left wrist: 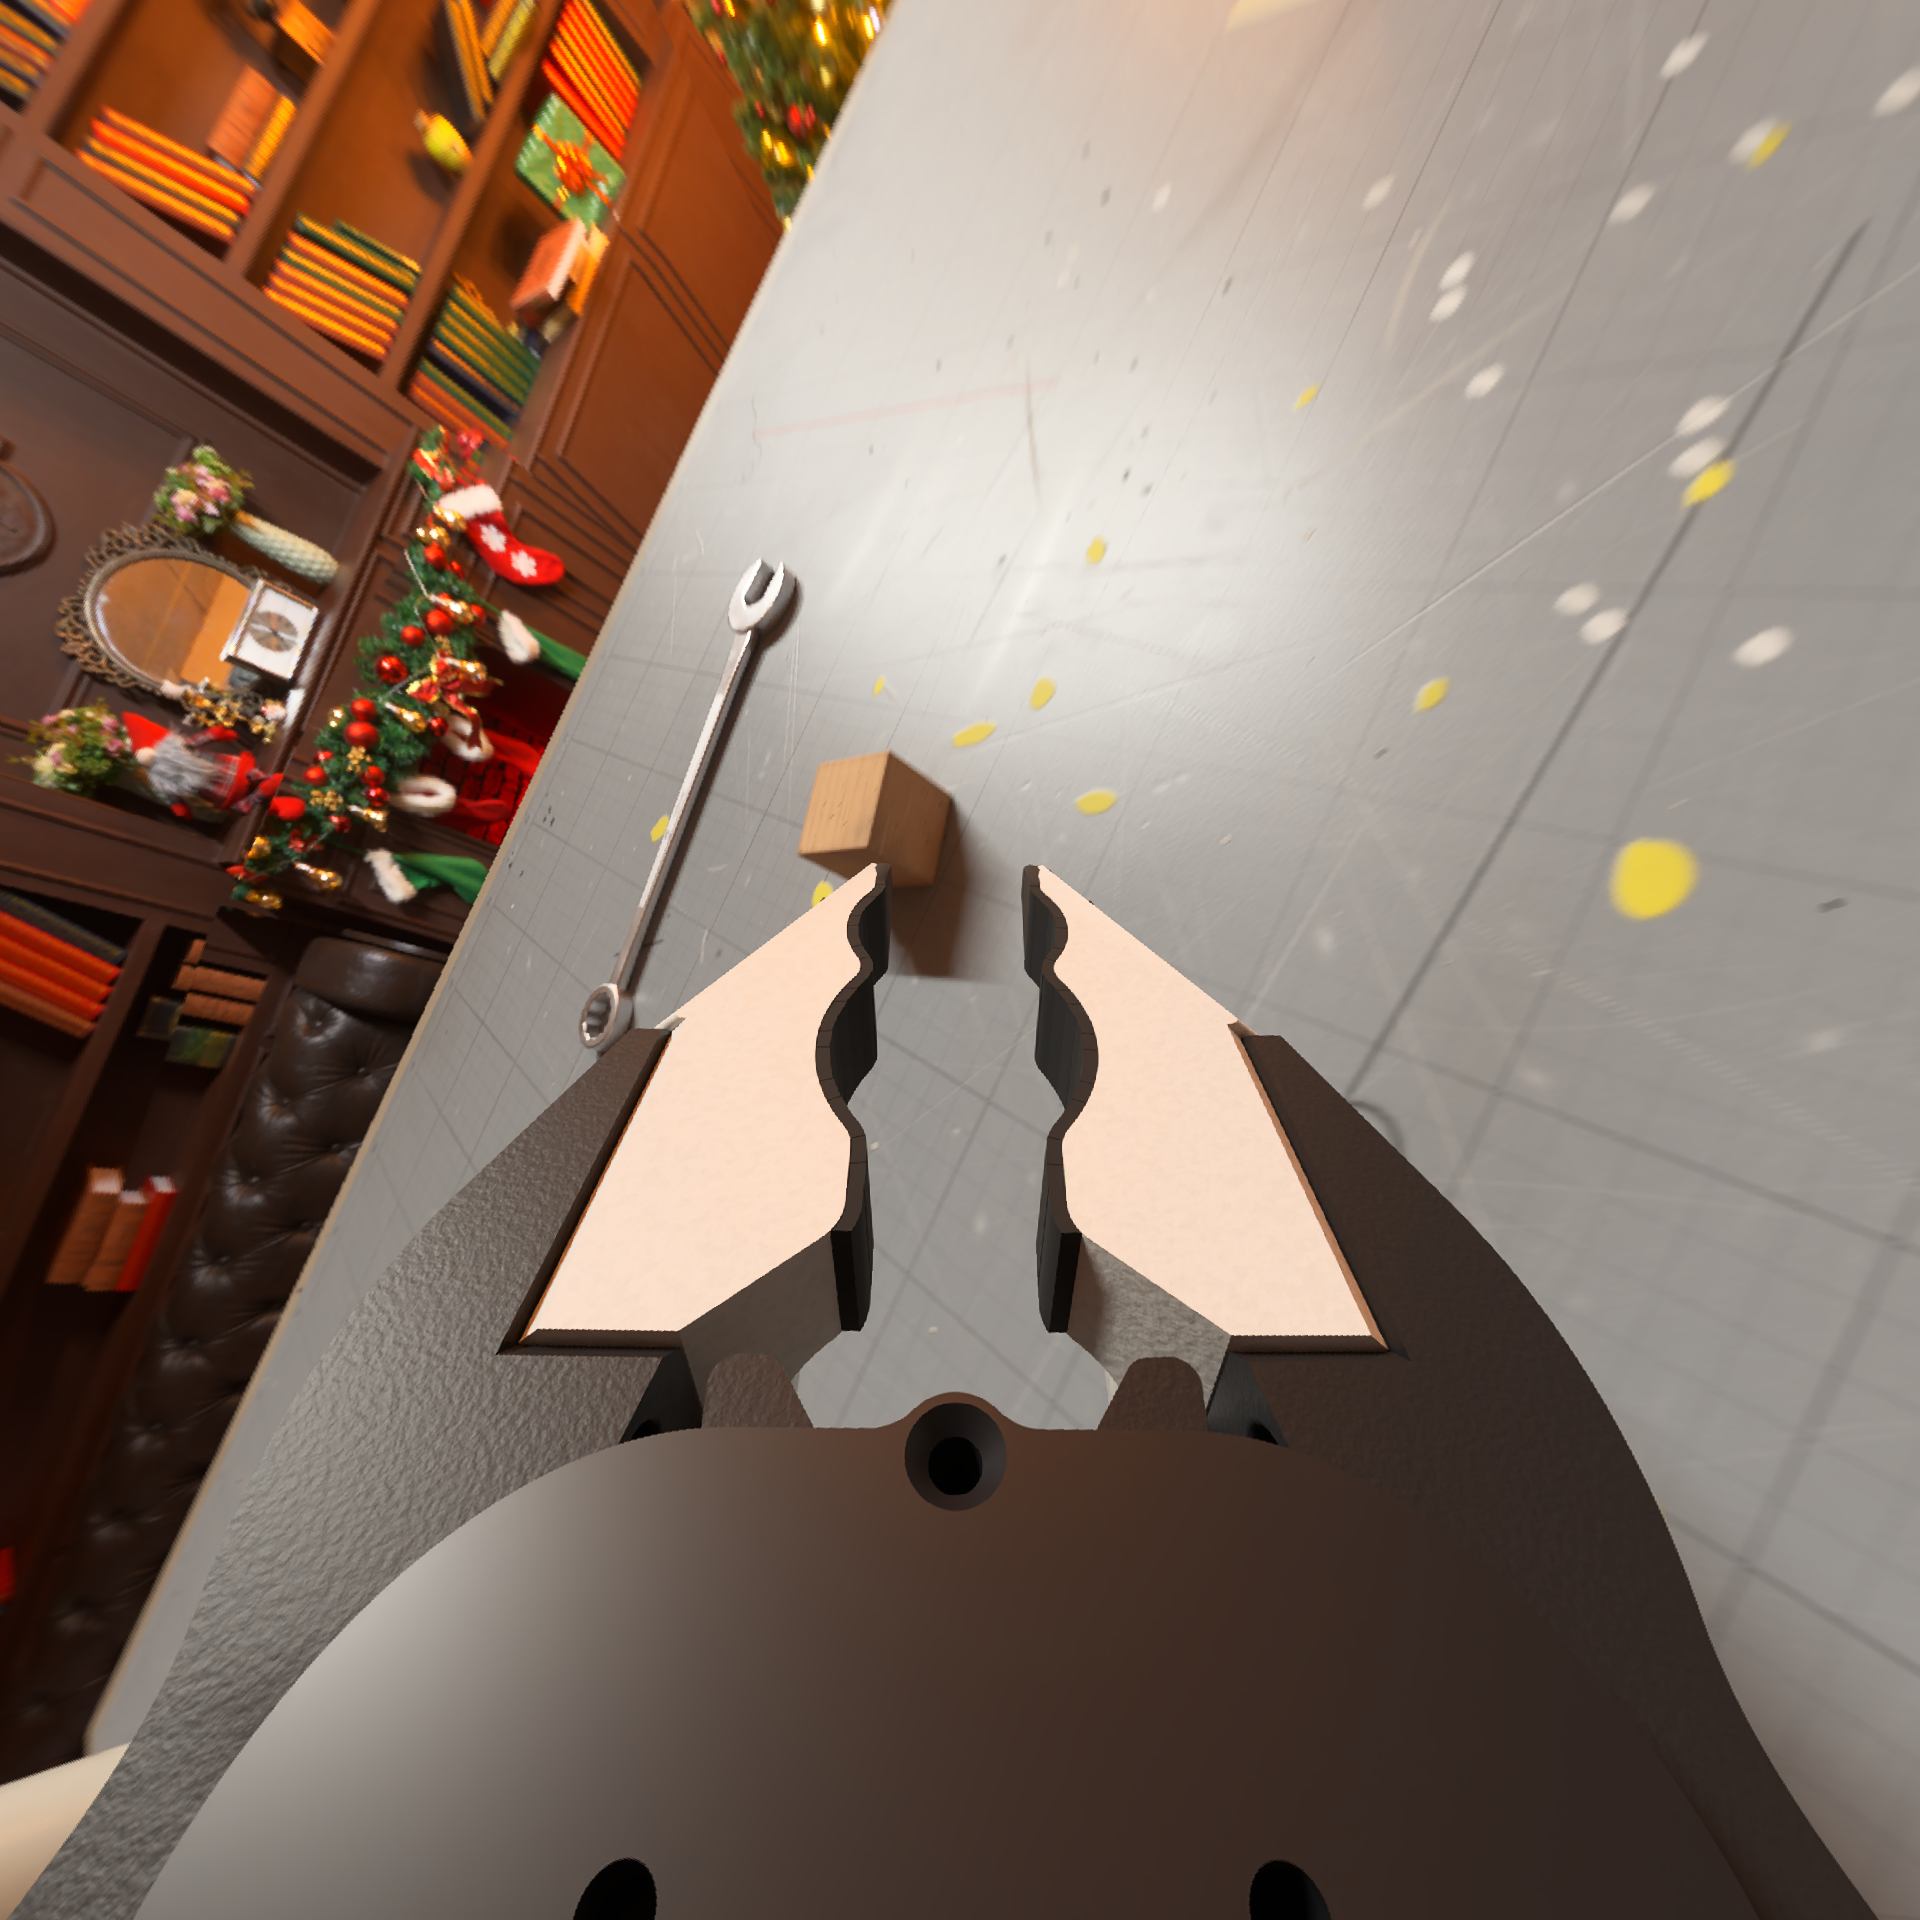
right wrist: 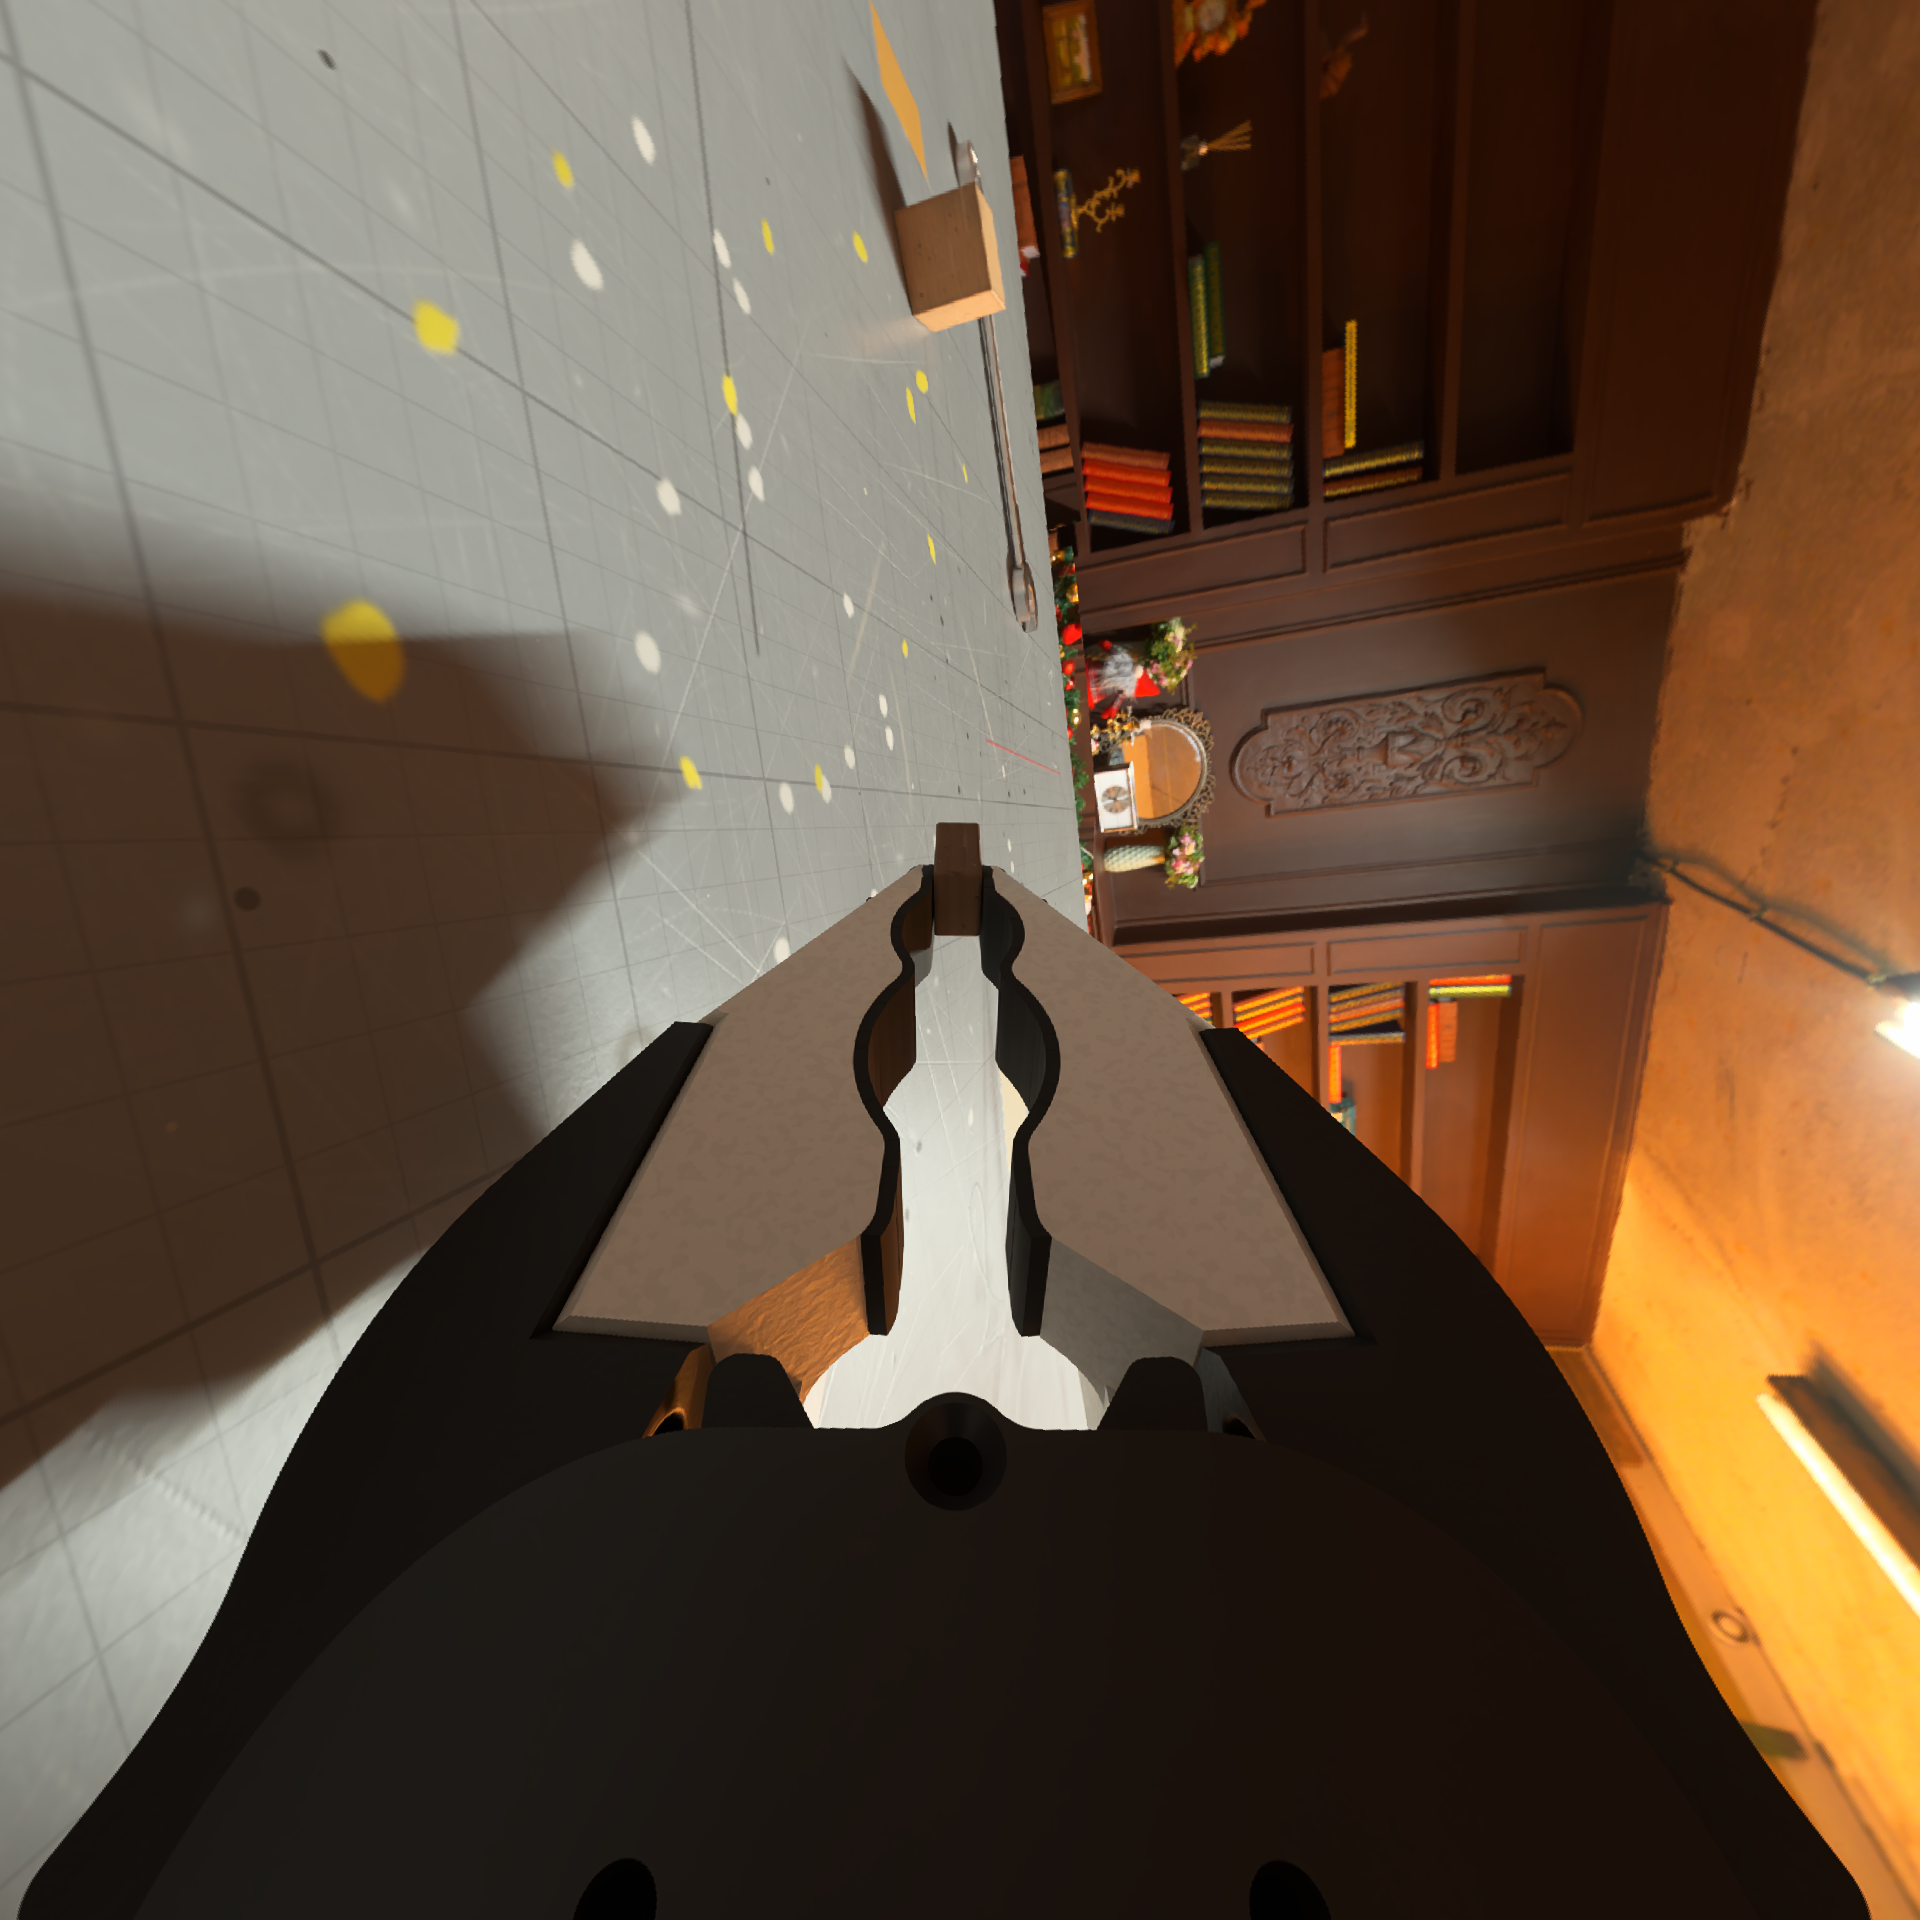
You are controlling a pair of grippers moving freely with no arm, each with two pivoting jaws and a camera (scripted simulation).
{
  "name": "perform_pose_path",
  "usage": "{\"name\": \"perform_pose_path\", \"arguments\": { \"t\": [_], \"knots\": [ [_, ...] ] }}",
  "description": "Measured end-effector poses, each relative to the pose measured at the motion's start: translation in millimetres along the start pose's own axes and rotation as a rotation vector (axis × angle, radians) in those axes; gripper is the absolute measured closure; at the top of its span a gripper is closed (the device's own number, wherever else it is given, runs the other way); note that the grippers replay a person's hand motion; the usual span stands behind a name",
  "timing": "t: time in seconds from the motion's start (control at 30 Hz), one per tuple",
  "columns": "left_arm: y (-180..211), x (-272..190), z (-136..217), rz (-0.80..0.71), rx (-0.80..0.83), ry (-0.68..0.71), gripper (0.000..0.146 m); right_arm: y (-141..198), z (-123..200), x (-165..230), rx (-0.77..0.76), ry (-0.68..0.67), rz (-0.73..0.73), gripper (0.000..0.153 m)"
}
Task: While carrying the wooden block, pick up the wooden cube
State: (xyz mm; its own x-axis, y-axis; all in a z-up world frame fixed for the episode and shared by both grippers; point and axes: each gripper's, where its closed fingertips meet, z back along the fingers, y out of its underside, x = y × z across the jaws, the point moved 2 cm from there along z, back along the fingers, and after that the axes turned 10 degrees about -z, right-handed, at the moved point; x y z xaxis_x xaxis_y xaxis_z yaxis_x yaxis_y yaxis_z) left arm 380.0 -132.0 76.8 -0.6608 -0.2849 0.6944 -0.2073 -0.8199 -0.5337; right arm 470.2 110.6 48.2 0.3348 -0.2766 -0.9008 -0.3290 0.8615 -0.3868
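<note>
The carrying half of the task looks settled, and the step in hand is the approach to the second piece. In the right wrist view, the right gripper is clamped on the wooden block, a small dark-brown piece pinched right at the fingertips in the centre of the frame, held clear above the grey bench.

In the left wrist view, the left gripper has its jaws parted and nothing between them. The wooden cube sits on the bench just above and left of the frame's centre, just beyond the fingertips. The left fingertip overlaps the cube's near corner in the picture, though whether it touches cannot be told. The cube lies left of the gap's midline, so the jaws are not yet lined up on it. The same cube shows in the upper middle of the right wrist view, near the bench edge.

A silver wrench lies on the bench to the left of the cube, near it but apart.

The next move, as I judge it, calls for shifting the left gripper toward the left of the frame and forward until the cube stands between the pads, keeping off the wrench, then closing, while the right gripper holds its clamp.
</note>
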Motion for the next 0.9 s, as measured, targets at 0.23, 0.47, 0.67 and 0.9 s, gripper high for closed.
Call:
{"name": "perform_pose_path", "arguments": {
  "t": [0.23,0.47,0.67,0.9],
  "knots": [
    [32.7,23.6,-50.8,0.141,0.128,0.299,0.122,3.6,-3.8,-1.2,0.009,0.011,-0.074,0.145],
    [40.0,32.1,-79.1,0.238,0.231,0.571,0.114,6.1,-5.0,0.2,0.02,-0.004,-0.084,0.145],
    [40.3,24.4,-88.0,0.239,0.279,0.675,0.11,6.3,-5.4,1.1,0.018,-0.014,-0.091,0.145],
    [35.2,24.3,-93.6,0.225,0.304,0.702,0.102,6.7,-6.1,3.0,0.022,-0.027,-0.089,0.145]
  ]
}}
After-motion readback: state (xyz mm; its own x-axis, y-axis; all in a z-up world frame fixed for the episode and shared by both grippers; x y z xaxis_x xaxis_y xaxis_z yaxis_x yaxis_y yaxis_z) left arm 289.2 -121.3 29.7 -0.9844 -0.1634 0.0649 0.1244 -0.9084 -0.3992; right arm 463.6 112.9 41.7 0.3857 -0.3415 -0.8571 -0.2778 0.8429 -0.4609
